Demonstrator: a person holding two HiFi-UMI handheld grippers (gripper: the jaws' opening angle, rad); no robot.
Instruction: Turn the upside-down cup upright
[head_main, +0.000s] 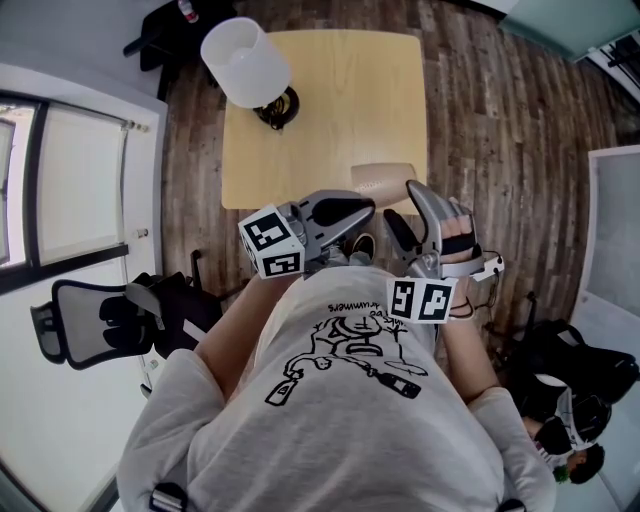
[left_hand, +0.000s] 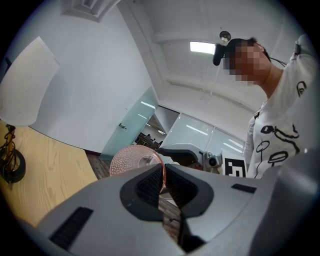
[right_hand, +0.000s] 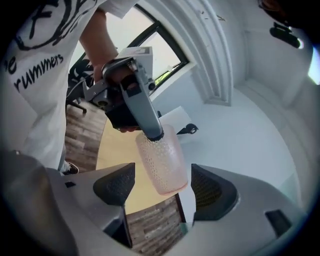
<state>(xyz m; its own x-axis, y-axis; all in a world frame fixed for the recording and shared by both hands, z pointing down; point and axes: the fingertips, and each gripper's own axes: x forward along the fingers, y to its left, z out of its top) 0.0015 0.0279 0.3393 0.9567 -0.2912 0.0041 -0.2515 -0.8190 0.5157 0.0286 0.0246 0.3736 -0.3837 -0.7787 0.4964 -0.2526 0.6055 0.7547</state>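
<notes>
The pink dimpled cup (right_hand: 162, 160) hangs sideways above the table's (head_main: 330, 100) near edge, its rim pinched by the left gripper (left_hand: 161, 186), while the right gripper (right_hand: 162, 187) brackets its body, jaws wide and untouching, so this looks like a handover, calling next for a gentle squeeze.

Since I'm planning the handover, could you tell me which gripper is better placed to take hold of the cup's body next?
Right. The right gripper has its jaws open on either side of the cup, not touching it, while the left gripper is shut on the cup's rim and occupied holding it.
</notes>
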